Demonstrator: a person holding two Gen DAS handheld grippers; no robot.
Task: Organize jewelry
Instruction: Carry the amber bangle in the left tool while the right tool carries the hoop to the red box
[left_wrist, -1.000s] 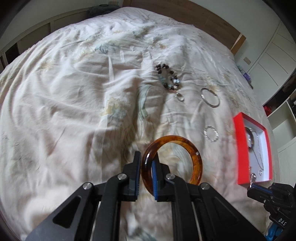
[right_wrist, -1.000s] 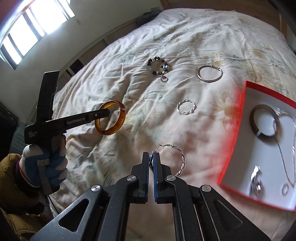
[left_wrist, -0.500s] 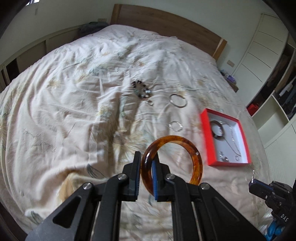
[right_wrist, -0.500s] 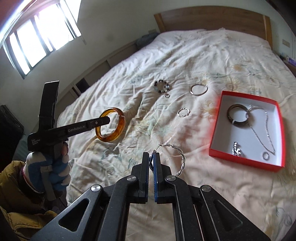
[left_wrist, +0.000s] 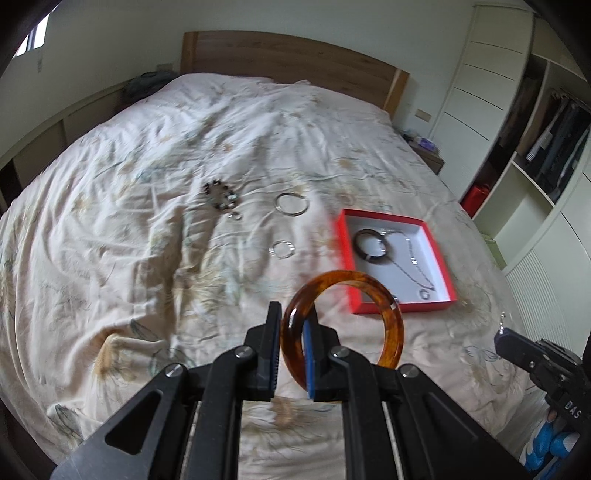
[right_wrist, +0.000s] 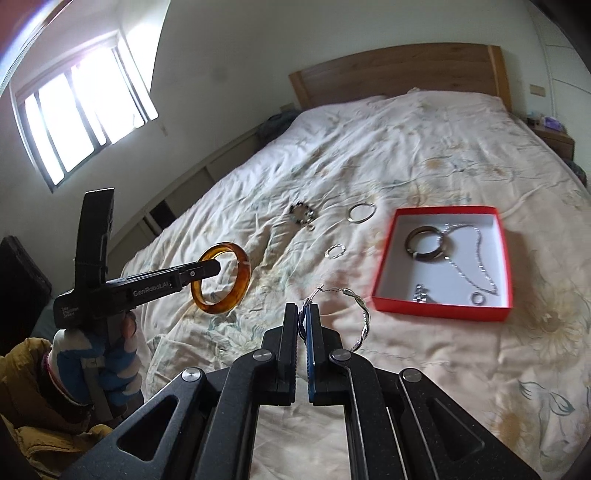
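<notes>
- Wrinkled cream floral bedspread (left_wrist: 147, 221) covers a bed with a wooden headboard (left_wrist: 288, 59); a window (right_wrist: 81, 107) lights the room.
- Left claw (left_wrist: 291, 354) is clenched on the translucent amber bangle (left_wrist: 391, 325), raised above the bed.
- Right claw (right_wrist: 303, 332) grips a twisted silver hoop earring (right_wrist: 364, 314).
- Red shallow cardboard box (left_wrist: 439, 266) lies beyond the claws, holding a dark bangle (left_wrist: 371, 245).

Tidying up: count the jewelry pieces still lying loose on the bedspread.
3: beaded bracelet with a small ring beside it, large silver hoop, small silver ring. Folds may hide more.
</notes>
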